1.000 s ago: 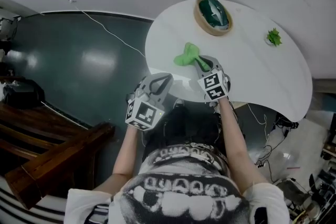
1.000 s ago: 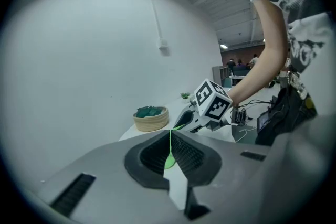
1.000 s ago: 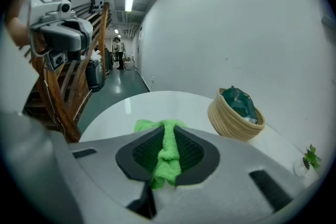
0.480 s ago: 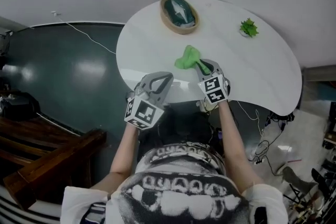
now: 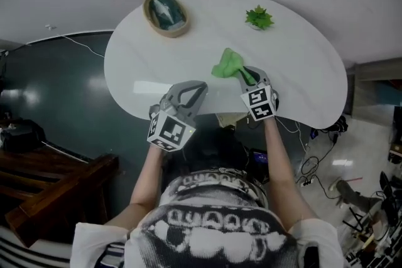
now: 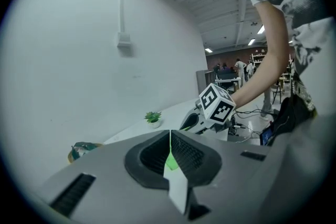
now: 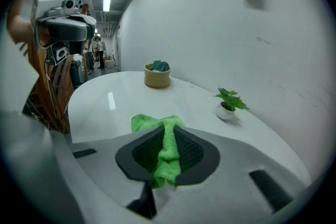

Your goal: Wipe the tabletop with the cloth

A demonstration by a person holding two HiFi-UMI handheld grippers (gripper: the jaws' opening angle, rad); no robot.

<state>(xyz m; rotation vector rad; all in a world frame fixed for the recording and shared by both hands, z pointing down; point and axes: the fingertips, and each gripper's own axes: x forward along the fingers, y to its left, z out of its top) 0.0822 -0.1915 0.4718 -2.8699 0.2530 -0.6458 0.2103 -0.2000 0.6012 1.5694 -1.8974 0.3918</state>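
A bright green cloth (image 5: pixel 227 64) lies bunched on the white rounded tabletop (image 5: pixel 157 66), its near end pinched in my right gripper (image 5: pixel 247 76), which is shut on it. In the right gripper view the cloth (image 7: pixel 167 147) runs between the closed jaws and spreads out ahead on the table. My left gripper (image 5: pixel 188 93) hovers over the table's near edge, left of the right one, jaws shut with nothing between them. In the left gripper view the left gripper (image 6: pixel 170 149) points toward the right gripper's marker cube (image 6: pixel 216 104).
A tan bowl with dark green contents (image 5: pixel 166 14) sits at the table's far left. A small potted plant (image 5: pixel 259 17) stands at the far middle. A white wall runs behind the table. Dark floor, a white cable (image 5: pixel 75 42) and wooden furniture (image 5: pixel 56 191) lie to the left.
The view has shifted, so the table, bowl and plant sit further left in frame. The right gripper still holds the cloth, and the left gripper keeps its place beside it.
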